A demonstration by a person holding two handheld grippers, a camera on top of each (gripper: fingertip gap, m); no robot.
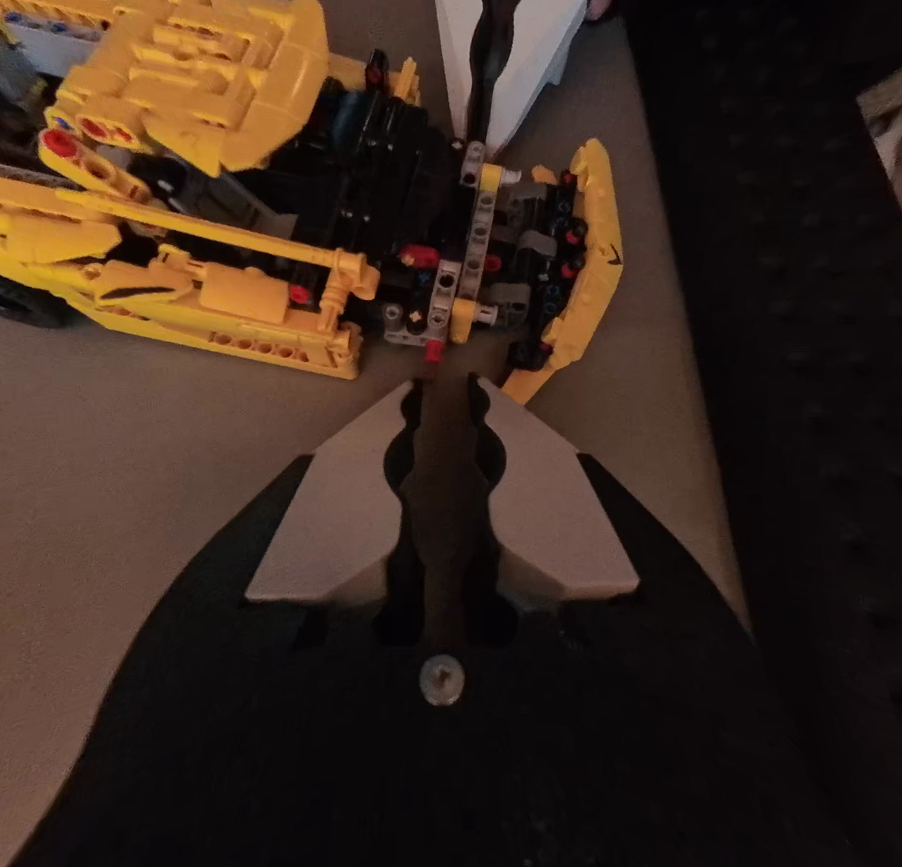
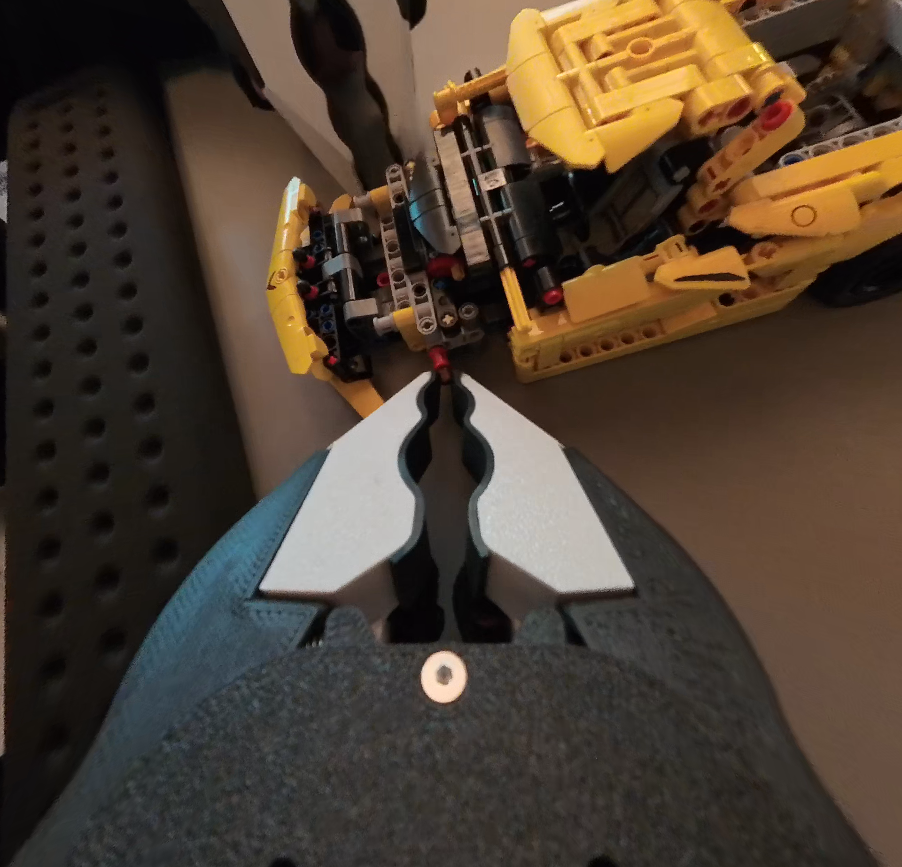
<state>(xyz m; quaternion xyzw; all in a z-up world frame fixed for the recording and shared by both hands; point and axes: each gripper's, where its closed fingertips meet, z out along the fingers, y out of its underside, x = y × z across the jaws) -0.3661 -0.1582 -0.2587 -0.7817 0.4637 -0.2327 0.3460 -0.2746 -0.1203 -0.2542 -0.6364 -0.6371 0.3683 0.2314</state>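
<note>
- A yellow and black toy vehicle [image 1: 205, 126] built from studless construction beams stands on a beige desk [image 1: 146, 453]. Its yellow front bumper [image 1: 593, 258] faces the desk edge.
- The left claw [image 1: 441, 384], white-fingered on a black body, points at the vehicle's near side. Its jaws are slightly apart and hold nothing. A red pin [image 1: 432, 353] sticks out of a grey beam frame [image 1: 441, 302] just ahead of its tips.
- The right claw [image 2: 445, 380] reaches in from the opposite side. Its jaws are almost together, pinching the end of a second red pin [image 2: 440, 359] that juts from the grey frame there.
- In each wrist view the other claw shows beyond the vehicle, with its tips against the far end of the grey frame.
- A small white label [image 2: 493, 179] sits on a black part behind the frame; its print is too small to read.
- One yellow side panel [image 2: 703, 272] carries a black stripe marking.
- A dark perforated surface [image 2: 88, 355] lies beside the desk edge.
</note>
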